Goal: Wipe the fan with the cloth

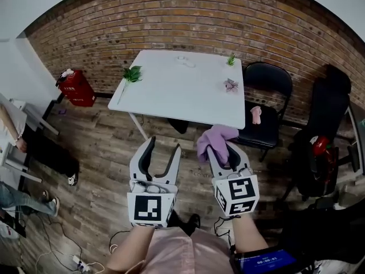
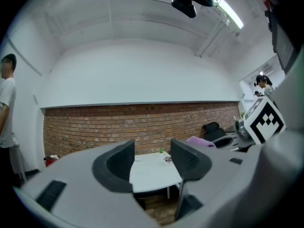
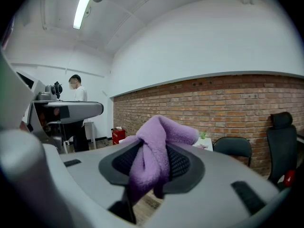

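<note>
A purple cloth (image 1: pixel 215 138) hangs bunched above the wooden floor, short of the white table (image 1: pixel 171 96), with my right gripper (image 1: pixel 223 151) shut on it. In the right gripper view the cloth (image 3: pixel 159 137) fills the gap between the dark pads and folds over them. My left gripper (image 1: pixel 164 147) is held beside it, jaws open and nothing between them; in its own view the left gripper (image 2: pixel 152 163) points level at the table (image 2: pixel 152 175). A small white object (image 1: pixel 185 60) lies at the table's far edge. I cannot make out a fan for certain.
Small green plants (image 1: pixel 132 73) and a pinkish item (image 1: pixel 231 85) sit on the table. A black chair (image 1: pixel 272 131) with a pink thing on its seat stands to the right, an office chair (image 1: pixel 325 130) further right. A red box (image 1: pixel 76 87) stands by the brick wall. A person (image 1: pixel 11 138) is at the left.
</note>
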`<control>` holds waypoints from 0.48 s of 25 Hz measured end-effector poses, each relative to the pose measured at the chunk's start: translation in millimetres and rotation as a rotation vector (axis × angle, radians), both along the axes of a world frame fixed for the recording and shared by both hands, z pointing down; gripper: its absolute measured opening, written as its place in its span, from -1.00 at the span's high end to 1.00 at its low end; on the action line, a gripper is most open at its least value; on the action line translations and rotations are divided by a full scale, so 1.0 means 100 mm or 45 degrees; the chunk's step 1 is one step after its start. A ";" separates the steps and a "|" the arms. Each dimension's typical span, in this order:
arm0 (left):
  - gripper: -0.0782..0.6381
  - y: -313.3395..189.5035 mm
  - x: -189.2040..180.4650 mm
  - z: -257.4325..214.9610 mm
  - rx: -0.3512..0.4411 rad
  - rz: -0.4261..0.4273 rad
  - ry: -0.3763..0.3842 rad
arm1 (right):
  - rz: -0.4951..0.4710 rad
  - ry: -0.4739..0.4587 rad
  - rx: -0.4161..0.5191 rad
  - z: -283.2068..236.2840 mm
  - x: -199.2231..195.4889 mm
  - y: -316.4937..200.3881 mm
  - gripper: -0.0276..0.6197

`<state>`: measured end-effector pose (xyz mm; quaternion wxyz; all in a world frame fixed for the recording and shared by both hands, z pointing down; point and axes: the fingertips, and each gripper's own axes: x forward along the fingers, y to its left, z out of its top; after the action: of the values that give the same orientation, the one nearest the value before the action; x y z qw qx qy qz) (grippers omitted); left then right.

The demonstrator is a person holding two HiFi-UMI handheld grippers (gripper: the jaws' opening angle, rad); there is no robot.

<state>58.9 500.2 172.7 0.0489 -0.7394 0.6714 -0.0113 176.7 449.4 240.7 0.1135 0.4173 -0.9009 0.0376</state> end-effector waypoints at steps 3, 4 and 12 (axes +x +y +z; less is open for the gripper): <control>0.10 -0.10 -0.06 0.03 -0.015 -0.022 -0.016 | -0.002 0.005 -0.004 0.03 -0.02 -0.11 0.47; 0.10 -0.14 -0.09 0.06 -0.023 -0.027 -0.024 | -0.005 0.008 -0.007 0.05 -0.04 -0.16 0.48; 0.10 -0.75 -0.50 0.39 -0.086 -0.051 -0.001 | 0.007 0.044 -0.072 0.37 -0.33 -0.77 0.47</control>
<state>8.6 424.7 211.2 0.0241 -0.7271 0.6852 -0.0351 143.8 372.3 277.5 0.1405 0.4171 -0.8962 0.0560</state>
